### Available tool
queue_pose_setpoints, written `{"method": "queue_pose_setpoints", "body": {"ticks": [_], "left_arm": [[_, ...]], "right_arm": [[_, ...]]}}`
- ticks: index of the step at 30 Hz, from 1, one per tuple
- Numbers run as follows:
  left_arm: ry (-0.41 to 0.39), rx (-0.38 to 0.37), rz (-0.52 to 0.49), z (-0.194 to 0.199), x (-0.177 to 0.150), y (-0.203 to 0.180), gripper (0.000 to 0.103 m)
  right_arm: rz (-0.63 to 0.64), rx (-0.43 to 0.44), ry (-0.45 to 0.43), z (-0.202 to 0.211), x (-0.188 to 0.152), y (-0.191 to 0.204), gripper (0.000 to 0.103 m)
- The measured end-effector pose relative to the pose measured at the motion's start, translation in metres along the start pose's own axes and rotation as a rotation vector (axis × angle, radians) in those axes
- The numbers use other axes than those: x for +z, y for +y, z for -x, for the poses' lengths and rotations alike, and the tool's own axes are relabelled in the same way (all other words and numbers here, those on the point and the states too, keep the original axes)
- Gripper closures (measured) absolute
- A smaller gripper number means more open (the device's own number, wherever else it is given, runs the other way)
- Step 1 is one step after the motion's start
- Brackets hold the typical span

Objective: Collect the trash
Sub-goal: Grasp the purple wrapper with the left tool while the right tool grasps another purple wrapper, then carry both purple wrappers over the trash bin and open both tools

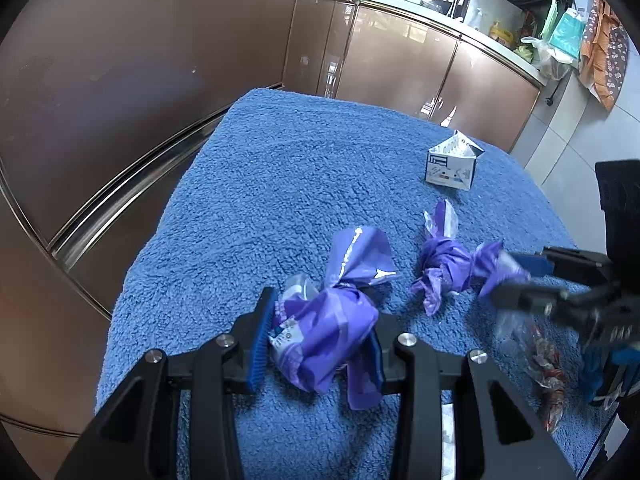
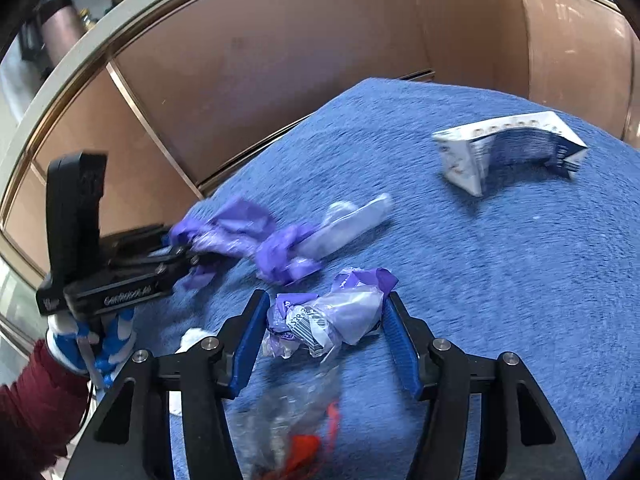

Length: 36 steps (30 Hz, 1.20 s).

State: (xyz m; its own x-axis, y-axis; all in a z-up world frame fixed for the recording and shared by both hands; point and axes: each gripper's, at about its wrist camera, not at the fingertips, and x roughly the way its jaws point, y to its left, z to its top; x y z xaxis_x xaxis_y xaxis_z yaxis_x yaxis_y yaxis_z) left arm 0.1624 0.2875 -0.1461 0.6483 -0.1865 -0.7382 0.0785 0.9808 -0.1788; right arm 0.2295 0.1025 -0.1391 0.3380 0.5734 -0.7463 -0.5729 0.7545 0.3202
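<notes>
Left claw [image 1: 320, 320] pinched partway on purple wrapper [image 1: 332, 332], we judge for lifting off the towelled surface [image 1: 280, 160] | right claw [image 2: 327, 300] half-open, straddling crumpled wrapper [image 2: 320, 316], not yet squeezing | carton [image 1: 450, 164] lies well apart, untouched.

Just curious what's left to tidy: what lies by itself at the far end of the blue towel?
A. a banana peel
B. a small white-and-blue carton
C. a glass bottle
B: a small white-and-blue carton sits alone on the far part of the blue towel.
</notes>
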Motion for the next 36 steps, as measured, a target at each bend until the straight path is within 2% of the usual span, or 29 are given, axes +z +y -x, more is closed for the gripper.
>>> {"method": "queue_pose_setpoints", "body": {"ticks": [5, 15, 24, 30, 36], "left_arm": [[-0.017, 0.018, 0.014, 0.003, 0.0, 0.0, 0.066], [-0.046, 0.06, 0.086, 0.02, -0.006, 0.004, 0.067], [-0.123, 0.105, 0.092, 0.077, -0.005, -0.008, 0.067], [-0.175, 0.1, 0.063, 0.114, 0.001, -0.037, 0.067], [-0.182, 0.043, -0.014, 0.127, 0.009, -0.093, 0.067]], "right_arm": [[-0.054, -0.026, -0.055, 0.018, 0.005, -0.023, 0.047], [-0.086, -0.075, -0.137, 0.074, -0.007, -0.038, 0.047], [-0.121, -0.113, -0.219, 0.13, -0.033, -0.047, 0.047], [-0.149, -0.14, -0.286, 0.179, -0.059, -0.055, 0.048], [-0.186, -0.179, -0.357, 0.238, -0.088, -0.07, 0.048]]}}
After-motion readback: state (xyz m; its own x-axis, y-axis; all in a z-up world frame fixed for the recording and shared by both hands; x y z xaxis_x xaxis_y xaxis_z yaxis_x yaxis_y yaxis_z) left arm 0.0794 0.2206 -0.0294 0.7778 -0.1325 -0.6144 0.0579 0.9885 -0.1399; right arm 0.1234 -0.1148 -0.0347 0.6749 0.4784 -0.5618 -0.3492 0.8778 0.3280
